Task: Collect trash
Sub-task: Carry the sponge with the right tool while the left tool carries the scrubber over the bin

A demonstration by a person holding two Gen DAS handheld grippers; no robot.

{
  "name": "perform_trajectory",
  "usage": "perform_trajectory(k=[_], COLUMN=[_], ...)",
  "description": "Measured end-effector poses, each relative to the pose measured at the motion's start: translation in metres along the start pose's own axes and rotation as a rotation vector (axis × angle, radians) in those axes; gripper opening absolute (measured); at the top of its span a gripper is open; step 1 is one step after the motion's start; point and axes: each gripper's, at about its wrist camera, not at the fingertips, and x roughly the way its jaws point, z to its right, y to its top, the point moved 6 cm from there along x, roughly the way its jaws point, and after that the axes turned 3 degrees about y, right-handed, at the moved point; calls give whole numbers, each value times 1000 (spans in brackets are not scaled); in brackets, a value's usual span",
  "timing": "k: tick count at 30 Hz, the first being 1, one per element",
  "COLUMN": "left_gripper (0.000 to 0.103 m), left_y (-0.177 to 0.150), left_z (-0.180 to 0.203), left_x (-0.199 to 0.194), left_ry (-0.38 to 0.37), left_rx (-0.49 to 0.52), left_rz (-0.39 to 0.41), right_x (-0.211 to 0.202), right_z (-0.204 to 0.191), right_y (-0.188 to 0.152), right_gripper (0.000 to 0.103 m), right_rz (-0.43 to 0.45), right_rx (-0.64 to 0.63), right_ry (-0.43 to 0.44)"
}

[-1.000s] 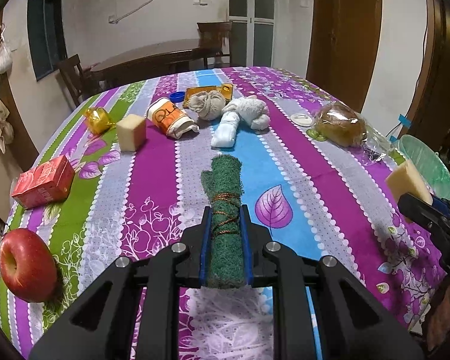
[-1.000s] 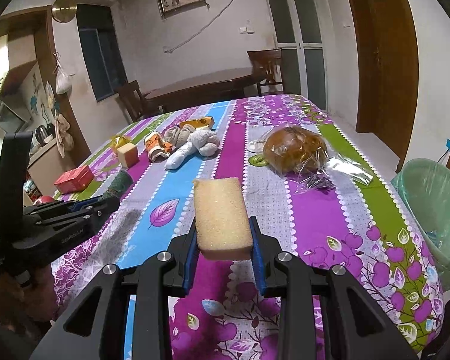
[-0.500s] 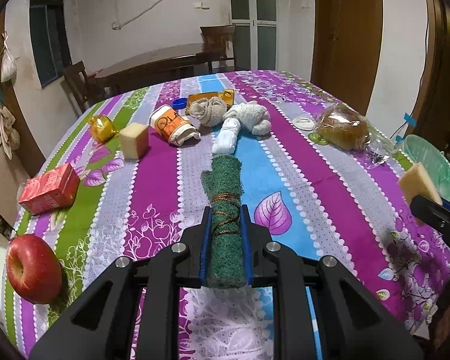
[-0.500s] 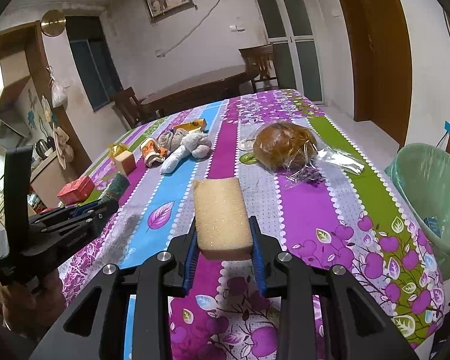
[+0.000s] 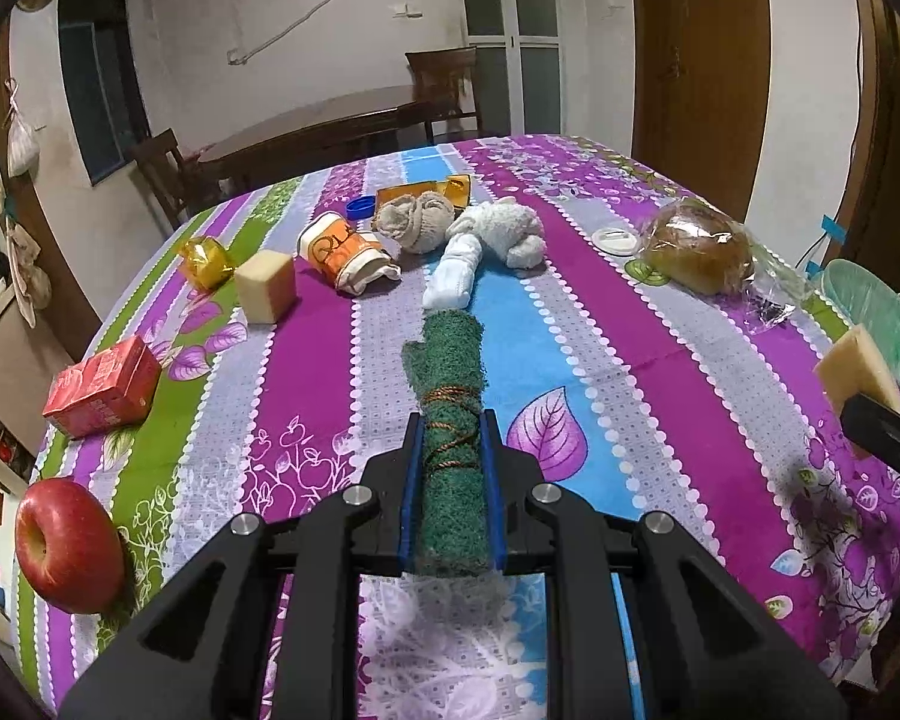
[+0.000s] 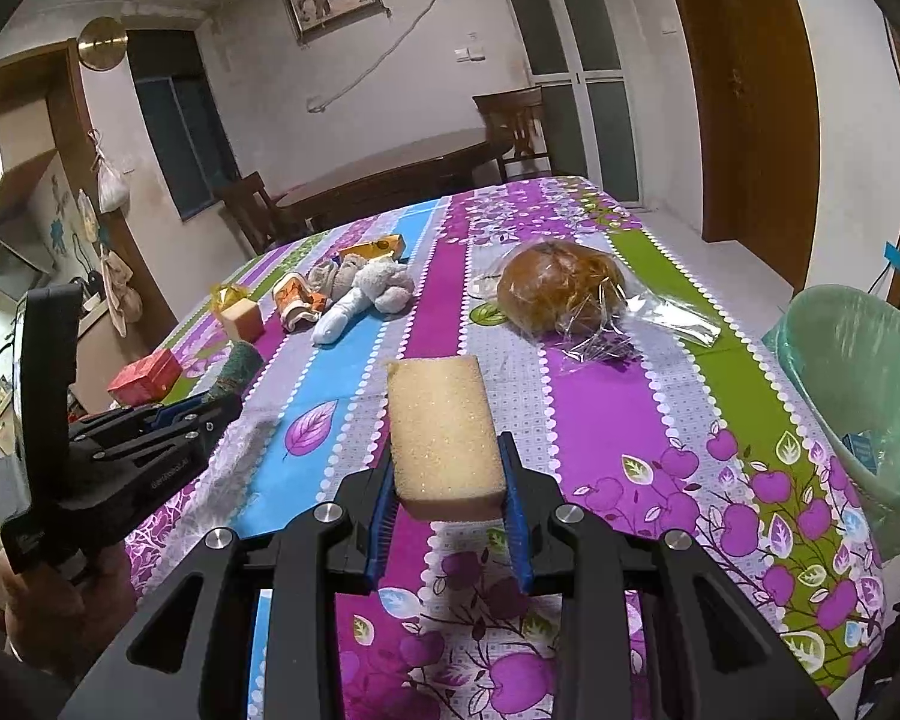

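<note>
Showing both hands almost unmoved over the last second: the view has only tipped slightly, so more of the green-lined bin [image 6: 864, 384] now shows at the right edge of the surface [image 6: 618, 420]. Neither load has been dropped, so this step is judged a carry toward the bin. Left claw [image 5: 450, 438] is clamped tight on a rolled green scouring pad [image 5: 447, 384], which juts forward. Right claw [image 6: 447, 468] grips a yellow sponge [image 6: 441, 414]; the bin lies near, to its right.
</note>
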Motion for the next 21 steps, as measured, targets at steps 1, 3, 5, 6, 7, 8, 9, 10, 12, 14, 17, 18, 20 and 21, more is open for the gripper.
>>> perform_trajectory(k=[1, 3, 5, 6, 7, 8, 9, 10, 12, 14, 17, 18, 20, 21], left_gripper=[16, 16, 16, 16, 16, 16, 16, 16, 16, 16, 16, 16, 16, 16], left_y=[0, 1, 3, 5, 7, 10, 12, 16, 20, 25, 31, 34, 37, 39], left_z=[1, 3, 5, 6, 8, 10, 12, 15, 20, 26, 38, 44, 53, 57], left_x=[0, 0, -1, -1, -2, -2, -3, -3, -3, -3, -4, -5, -6, -7], left_ry=[1, 0, 0, 0, -1, -3, -3, -4, -8, -14, -27, -33, -39, -44], left_rx=[3, 6, 12, 17, 19, 22, 25, 29, 37, 47, 65, 76, 90, 97], left_rz=[-1, -2, 2, 7, 11, 16, 22, 29, 38, 45, 54, 61, 70, 73], right_x=[0, 0, -1, -1, -2, -4, -5, -6, -10, -14, -22, -25, -30, -33], right_z=[0, 0, 0, 1, 2, 3, 5, 7, 13, 19, 28, 32, 38, 42], right_y=[0, 0, 1, 2, 3, 4, 6, 7, 12, 17, 22, 25, 27, 29], right_gripper=[32, 32, 32, 32, 32, 32, 32, 32, 32, 32, 32, 32, 32, 32], right_rz=[-1, -2, -1, 1, 4, 7, 12, 15, 26, 39, 58, 65, 76, 82], right_rx=[1, -1, -4, -7, -7, -8, -8, -8, -7, -3, 5, 7, 13, 17], right_ry=[1, 0, -2, -4, -8, -10, -17, -22, -36, -49, -66, -74, -89, -99])
